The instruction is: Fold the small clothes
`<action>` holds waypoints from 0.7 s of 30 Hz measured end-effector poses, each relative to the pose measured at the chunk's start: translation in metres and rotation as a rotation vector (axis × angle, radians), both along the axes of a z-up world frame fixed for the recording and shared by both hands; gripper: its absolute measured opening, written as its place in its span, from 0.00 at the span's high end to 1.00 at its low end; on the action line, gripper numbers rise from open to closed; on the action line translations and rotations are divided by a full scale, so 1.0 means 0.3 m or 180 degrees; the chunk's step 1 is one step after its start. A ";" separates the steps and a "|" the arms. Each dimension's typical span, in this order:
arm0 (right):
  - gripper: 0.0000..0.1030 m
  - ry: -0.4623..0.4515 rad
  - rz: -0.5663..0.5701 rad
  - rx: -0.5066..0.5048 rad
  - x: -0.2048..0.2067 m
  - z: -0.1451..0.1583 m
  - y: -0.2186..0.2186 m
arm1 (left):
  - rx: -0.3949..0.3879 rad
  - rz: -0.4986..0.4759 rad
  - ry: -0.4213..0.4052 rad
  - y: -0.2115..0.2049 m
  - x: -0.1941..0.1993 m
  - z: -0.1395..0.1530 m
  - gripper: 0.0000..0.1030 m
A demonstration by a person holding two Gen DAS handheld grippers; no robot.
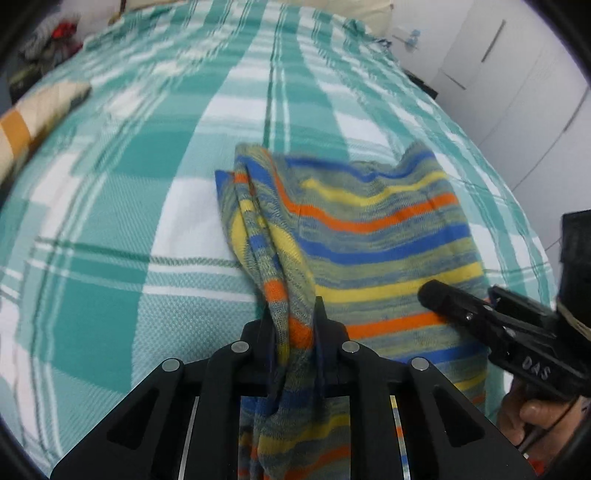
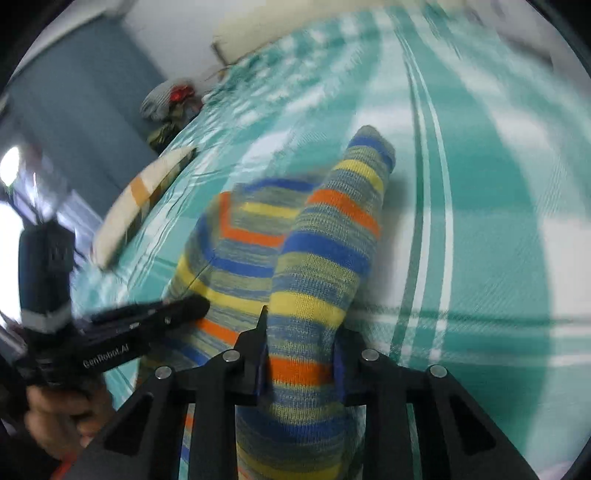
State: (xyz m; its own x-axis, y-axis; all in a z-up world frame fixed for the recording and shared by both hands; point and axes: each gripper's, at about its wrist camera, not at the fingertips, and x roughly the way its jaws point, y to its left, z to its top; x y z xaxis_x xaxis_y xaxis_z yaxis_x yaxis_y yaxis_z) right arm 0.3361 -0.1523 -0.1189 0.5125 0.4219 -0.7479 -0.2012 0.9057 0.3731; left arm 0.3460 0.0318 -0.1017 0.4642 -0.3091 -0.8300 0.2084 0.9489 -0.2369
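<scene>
A small knitted garment with blue, yellow, orange and grey stripes (image 1: 369,236) lies partly on a teal-and-white checked bedspread (image 1: 110,184). My left gripper (image 1: 293,325) is shut on a bunched edge of it, lifted off the bed. In the right wrist view the same garment (image 2: 321,258) runs through my right gripper (image 2: 301,354), which is shut on a folded strip of it. The right gripper also shows in the left wrist view (image 1: 461,302), at the garment's right side. The left gripper shows in the right wrist view (image 2: 159,310), at the left.
A beige-and-orange folded cloth (image 1: 33,118) lies on the bed's left side. A pile of clothes (image 1: 55,40) sits at the far left corner. White cupboard doors (image 1: 517,85) stand to the right of the bed. A pillow (image 1: 369,11) lies at the head.
</scene>
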 end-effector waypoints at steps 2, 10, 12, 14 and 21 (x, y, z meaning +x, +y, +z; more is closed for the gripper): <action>0.74 -0.0179 0.0067 -0.0147 -0.036 0.064 0.023 | -0.0055 -0.0005 -0.0050 -0.003 -0.019 0.043 0.85; 0.74 -0.0439 0.0006 -0.0143 -0.101 0.242 -0.047 | -0.0155 -0.0145 -0.0356 -0.070 -0.071 0.211 0.85; 0.73 -0.0435 -0.0072 -0.0095 -0.113 0.260 -0.084 | -0.0171 -0.0161 -0.0341 -0.102 -0.073 0.197 0.77; 0.65 -0.0323 -0.0154 -0.0099 -0.111 0.237 -0.119 | 0.0078 -0.0185 -0.0190 -0.154 -0.066 0.113 0.46; 0.13 0.0051 -0.0729 -0.0725 -0.300 0.127 -0.329 | 0.1191 0.0113 -0.0574 -0.115 -0.316 0.063 0.04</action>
